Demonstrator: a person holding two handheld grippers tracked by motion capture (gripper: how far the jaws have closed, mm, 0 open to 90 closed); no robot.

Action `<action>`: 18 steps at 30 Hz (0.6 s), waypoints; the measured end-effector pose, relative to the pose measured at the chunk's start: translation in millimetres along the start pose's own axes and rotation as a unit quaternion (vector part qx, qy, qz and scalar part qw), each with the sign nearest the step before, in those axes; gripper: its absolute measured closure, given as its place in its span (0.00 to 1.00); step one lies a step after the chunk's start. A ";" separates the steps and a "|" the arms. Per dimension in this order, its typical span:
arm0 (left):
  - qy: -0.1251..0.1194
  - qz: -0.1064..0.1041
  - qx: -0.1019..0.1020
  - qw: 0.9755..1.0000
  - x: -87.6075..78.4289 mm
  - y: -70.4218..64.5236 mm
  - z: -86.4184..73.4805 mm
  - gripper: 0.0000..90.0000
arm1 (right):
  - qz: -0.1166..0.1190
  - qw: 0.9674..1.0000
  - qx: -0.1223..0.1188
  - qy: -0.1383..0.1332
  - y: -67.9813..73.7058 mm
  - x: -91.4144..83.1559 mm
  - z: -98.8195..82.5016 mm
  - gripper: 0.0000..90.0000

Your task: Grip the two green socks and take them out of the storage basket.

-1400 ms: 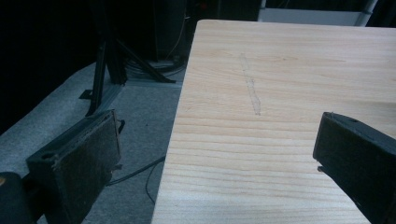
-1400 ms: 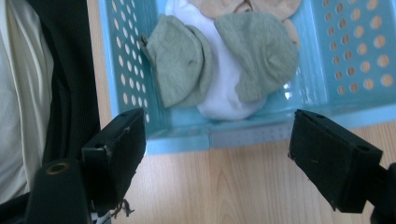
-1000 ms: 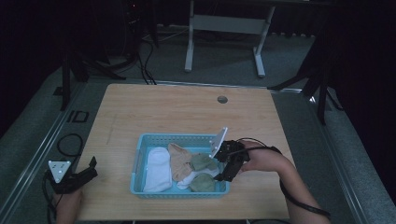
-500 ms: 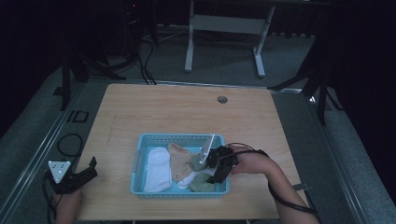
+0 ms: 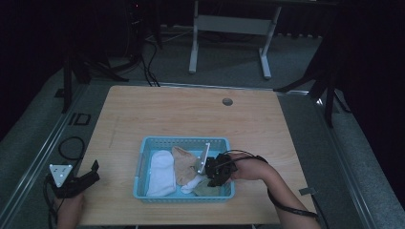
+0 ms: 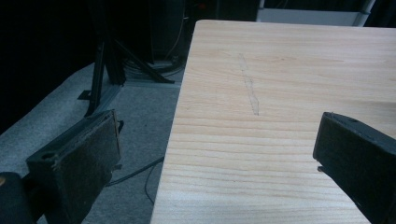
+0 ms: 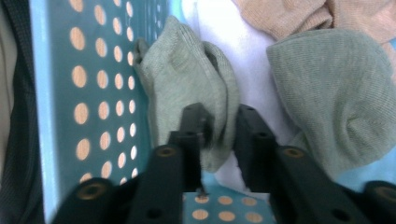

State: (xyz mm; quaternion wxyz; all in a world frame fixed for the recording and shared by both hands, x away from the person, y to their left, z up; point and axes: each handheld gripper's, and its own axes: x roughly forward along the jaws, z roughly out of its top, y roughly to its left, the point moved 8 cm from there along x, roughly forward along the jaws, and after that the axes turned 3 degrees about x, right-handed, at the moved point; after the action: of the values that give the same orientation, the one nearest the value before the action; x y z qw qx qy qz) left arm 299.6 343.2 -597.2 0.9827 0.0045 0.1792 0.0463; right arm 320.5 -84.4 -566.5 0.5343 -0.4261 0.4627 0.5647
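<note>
Work in hand: we are picking a small grey-green knitted sock (image 7: 196, 88) out of the light blue perforated plastic basket (image 5: 143, 157) on the pale wooden table (image 5: 191, 114).

Right gripper (image 7: 219, 126): its jaws have just been closing and now pinch a fold of the grey-green sock between them. In the high view the right gripper (image 5: 215, 172) sits low in the basket's near right corner.

Where the sock lies: against the basket's perforated wall, partly on a white cloth piece (image 7: 219, 32), with a second grey-green sock (image 7: 331, 93) just beside it and a tan knitted sock (image 7: 299, 14) farther off.

Left gripper (image 6: 219, 154): jaws released and wide apart, nothing between them, over the table's left edge. In the high view the left gripper (image 5: 79, 181) rests well apart from the basket.

Risk, thin hold: we judge the grip catches only a fold near the sock's edge, so it may slip out on lifting.

Risk, extra cloth: the white piece lies under the jaws and could be caught and dragged up too.

Risk, basket: the jaws stand close to the wall, so a sideways pull might shift or tip the light basket, with no other hand steadying it.
</note>
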 end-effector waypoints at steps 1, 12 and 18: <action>0.000 0.000 0.000 1.000 0.0 0.0 0.0 0.00 | 0.000 1.000 -0.003 0.000 0.9 -1.0 0.1 0.86; 0.000 0.002 0.000 1.000 0.3 0.1 0.0 0.00 | -0.010 1.000 -0.012 -0.018 5.3 -21.4 2.0 0.89; -0.001 0.002 -0.001 1.000 0.3 0.0 0.1 0.00 | -0.014 0.999 -0.022 -0.023 9.3 -33.7 3.6 0.90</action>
State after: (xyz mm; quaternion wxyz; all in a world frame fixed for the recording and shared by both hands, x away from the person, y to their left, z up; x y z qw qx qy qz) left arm 300.0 343.2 -597.2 0.9827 0.0041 0.1784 0.0486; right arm 313.4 -87.9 -532.2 0.5428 -0.4311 0.4317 0.5771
